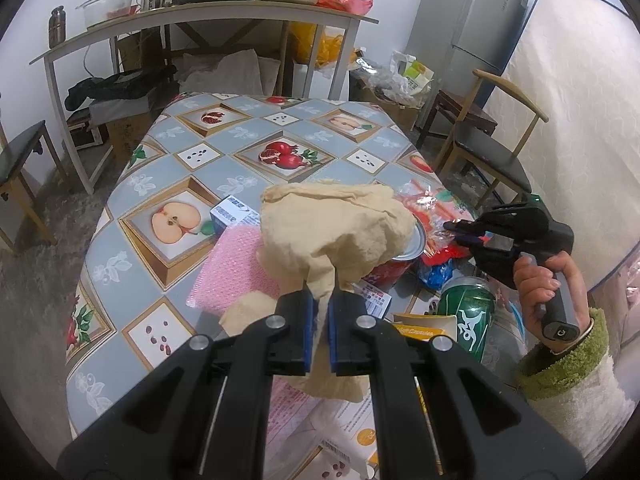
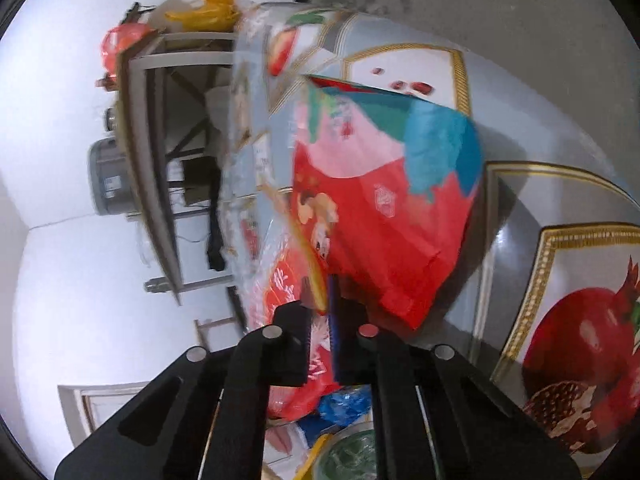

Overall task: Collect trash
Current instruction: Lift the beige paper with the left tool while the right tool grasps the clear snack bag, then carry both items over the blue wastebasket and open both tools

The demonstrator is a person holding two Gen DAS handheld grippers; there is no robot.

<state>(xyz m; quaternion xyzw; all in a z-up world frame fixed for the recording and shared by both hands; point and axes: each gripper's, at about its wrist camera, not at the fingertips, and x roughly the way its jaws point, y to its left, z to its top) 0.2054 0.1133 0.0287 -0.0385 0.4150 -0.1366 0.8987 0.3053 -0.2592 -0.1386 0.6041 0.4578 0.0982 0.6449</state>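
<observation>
My left gripper (image 1: 319, 300) is shut on a crumpled beige paper towel (image 1: 336, 228) and holds it above the table. My right gripper (image 2: 322, 300) is shut on the edge of a red snack wrapper (image 2: 384, 216), which hangs in front of it over the tablecloth. In the left wrist view the right gripper (image 1: 460, 227) is at the right, its tips at the clear red wrappers (image 1: 436, 208). A green can (image 1: 468, 312), a red tin (image 1: 400, 264), a pink bubble-wrap sheet (image 1: 236, 272) and a small blue-white box (image 1: 234, 212) lie on the table.
The table has a fruit-patterned cloth (image 1: 256, 148). Papers and boxes (image 1: 352, 416) lie at its near edge. A wooden chair (image 1: 492, 144) stands at the right, a cluttered white side table (image 1: 208, 20) behind, a fridge (image 1: 472, 12) at the back right.
</observation>
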